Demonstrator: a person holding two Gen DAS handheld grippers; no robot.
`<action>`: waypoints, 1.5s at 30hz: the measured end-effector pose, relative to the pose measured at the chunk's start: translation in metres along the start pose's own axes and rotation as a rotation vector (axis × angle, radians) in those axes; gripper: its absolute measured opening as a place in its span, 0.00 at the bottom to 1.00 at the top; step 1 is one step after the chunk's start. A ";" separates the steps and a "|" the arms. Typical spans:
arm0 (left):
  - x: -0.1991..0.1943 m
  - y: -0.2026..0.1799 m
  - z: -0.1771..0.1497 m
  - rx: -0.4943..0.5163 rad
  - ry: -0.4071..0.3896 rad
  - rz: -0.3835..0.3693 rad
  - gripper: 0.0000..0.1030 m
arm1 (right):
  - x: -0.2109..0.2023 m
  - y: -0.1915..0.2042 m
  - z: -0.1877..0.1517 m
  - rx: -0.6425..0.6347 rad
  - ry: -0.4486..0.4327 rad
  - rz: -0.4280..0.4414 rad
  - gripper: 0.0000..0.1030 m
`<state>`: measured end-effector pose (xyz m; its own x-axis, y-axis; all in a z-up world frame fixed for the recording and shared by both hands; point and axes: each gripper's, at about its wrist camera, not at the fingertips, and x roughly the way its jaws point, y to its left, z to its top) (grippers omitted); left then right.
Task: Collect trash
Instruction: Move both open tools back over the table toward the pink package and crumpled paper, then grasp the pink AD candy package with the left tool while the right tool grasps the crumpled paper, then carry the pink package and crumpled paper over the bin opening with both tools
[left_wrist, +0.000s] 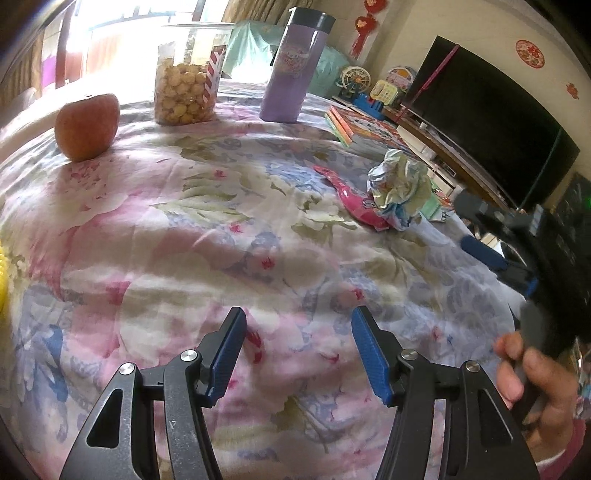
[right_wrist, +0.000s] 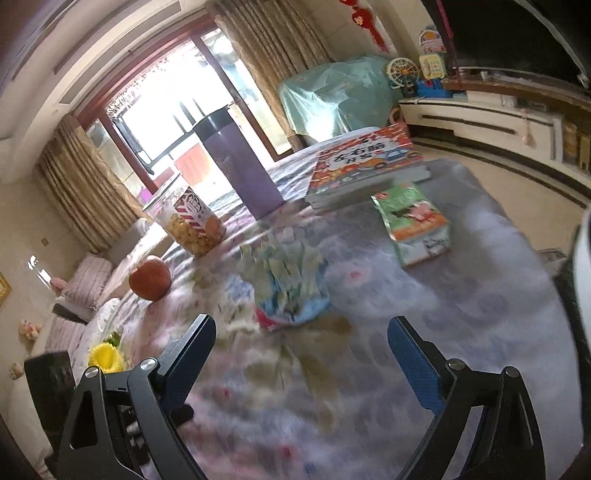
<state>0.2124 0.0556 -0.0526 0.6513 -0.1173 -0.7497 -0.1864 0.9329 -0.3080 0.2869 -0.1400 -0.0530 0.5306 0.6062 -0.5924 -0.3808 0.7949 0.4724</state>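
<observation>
A: Both sets of jaws were spread wide with nothing between them, left gripper (left_wrist: 299, 354) and right gripper (right_wrist: 303, 363) hovering over the flowered surface (left_wrist: 184, 236).

B: And the trash?

A: The crumpled wrapper (left_wrist: 400, 186) lay ahead, on a pink packet (left_wrist: 354, 201). Beyond stood an apple (left_wrist: 88, 127), a popcorn jar (left_wrist: 186, 86) and a purple bottle (left_wrist: 291, 70).

Daylit from blown-out window (right_wrist: 177, 114) at 11 o'clock; right-wrist view motion-blurred at centre; strong fisheye bending and dark vignetting toward edges.
</observation>
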 end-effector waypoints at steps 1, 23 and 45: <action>0.002 0.000 0.002 0.000 0.001 0.000 0.57 | 0.007 0.001 0.003 -0.001 0.004 0.003 0.90; 0.082 -0.056 0.064 0.106 -0.003 -0.006 0.60 | -0.033 -0.047 -0.017 0.054 -0.066 -0.021 0.19; 0.053 -0.061 0.023 0.107 -0.037 -0.091 0.46 | -0.042 -0.048 -0.031 0.058 -0.101 -0.030 0.19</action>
<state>0.2749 0.0002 -0.0597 0.6887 -0.1925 -0.6990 -0.0469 0.9502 -0.3080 0.2594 -0.2025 -0.0709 0.6162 0.5741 -0.5392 -0.3203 0.8081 0.4943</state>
